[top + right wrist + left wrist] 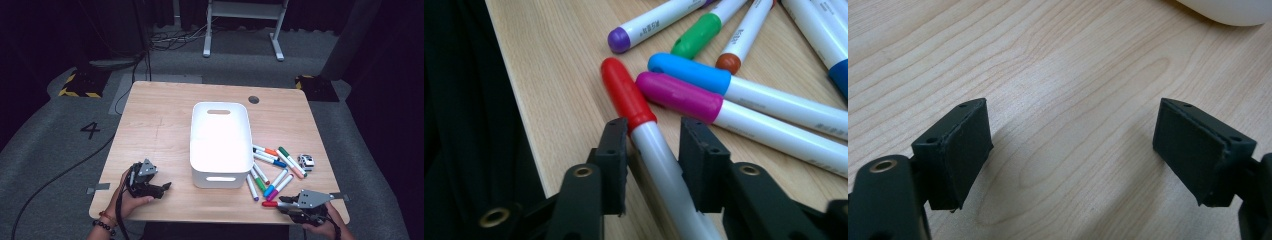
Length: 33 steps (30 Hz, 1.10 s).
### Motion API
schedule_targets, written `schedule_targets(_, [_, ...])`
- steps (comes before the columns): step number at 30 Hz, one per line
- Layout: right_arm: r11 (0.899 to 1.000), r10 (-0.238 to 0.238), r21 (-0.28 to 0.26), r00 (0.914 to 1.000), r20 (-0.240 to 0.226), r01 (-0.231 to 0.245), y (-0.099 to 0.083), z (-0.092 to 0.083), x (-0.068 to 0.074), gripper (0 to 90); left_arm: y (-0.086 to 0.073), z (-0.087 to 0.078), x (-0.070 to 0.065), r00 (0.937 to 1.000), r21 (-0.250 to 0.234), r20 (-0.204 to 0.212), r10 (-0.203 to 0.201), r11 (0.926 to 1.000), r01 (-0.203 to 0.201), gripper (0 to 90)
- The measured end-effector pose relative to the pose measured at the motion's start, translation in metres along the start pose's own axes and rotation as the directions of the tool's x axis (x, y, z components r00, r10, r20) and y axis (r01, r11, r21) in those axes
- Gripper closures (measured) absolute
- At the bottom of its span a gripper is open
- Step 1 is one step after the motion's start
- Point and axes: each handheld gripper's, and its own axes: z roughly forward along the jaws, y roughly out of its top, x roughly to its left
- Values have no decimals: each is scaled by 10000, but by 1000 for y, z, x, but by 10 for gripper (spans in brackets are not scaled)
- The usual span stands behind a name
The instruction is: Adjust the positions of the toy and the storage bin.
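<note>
Straddling red-capped marker (644,130) w/ right hand-held gripper (653,165), left pad touching.

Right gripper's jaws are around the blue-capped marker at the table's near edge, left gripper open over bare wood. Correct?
Not quite: the right gripper has its jaws around the red-capped marker, as the right gripper view shows. The blue-capped marker lies beside it. The left gripper is open over bare wood.

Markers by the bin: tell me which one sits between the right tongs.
The red-capped marker. Its white barrel runs between the right tongs, near the table's edge; the magenta-capped marker and blue-capped marker lie beside them, outside the jaws.
</note>
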Motion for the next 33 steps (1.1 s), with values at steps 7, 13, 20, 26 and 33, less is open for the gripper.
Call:
schedule_targets(7, [9998,90,170,9998,-201,-87,-2,-4,-1,607,0,0,0,10000,1,33,-17,10000,17,159])
schedule_targets(13, [9995,-300,104,9986,-442,305,7,5,5,583,0,0,0,10000,0,26,-18,10000,18,160])
schedule_targets(20, [9999,9,110,9975,-708,-1,12,10,2,704,0,0,0,10000,-3,12,-6,10000,6,160])
schedule_targets(26, [9999,10,138,9993,-379,-5,9,8,-2,739,0,0,0,10000,3,24,-12,10000,12,159])
schedule_targets(33, [9997,144,195,9999,-69,-142,2,1,-7,745,0,0,0,10000,3,23,-14,10000,14,160])
